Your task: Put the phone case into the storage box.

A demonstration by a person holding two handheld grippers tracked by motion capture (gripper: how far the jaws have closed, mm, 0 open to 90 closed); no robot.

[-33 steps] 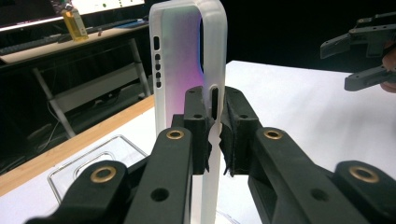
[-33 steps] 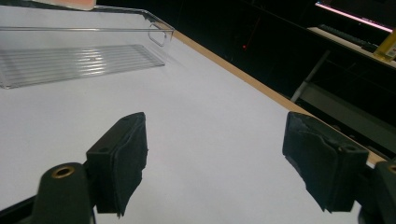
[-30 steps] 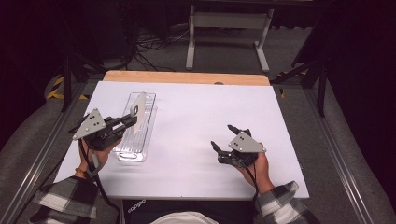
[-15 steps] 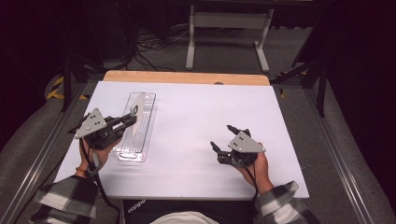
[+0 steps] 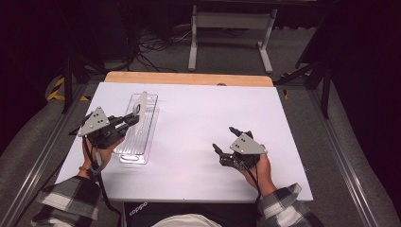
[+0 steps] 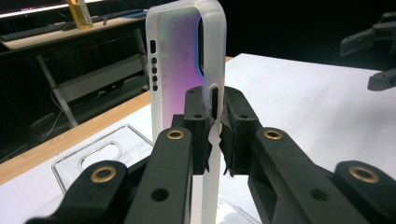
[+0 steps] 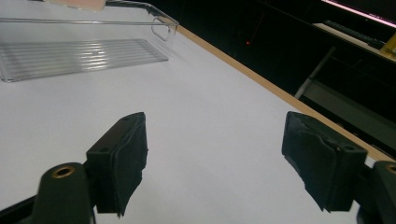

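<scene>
Now I hold the frosted translucent phone case on edge over the clear plastic ribbed tray, left of centre in the high view.

My left tool is pinching the case's side rail, its pads pressed on both faces of that thin wall, and the case stands upright above the tray's floor, apart from it as far as I can tell. My right tool rests at the lower right of the high view with its jaws spread and nothing between them, over the bare white desk. I judge the step to be placing the case into the tray; next I would tilt it flat, lower it inside the walls, then release.
</scene>
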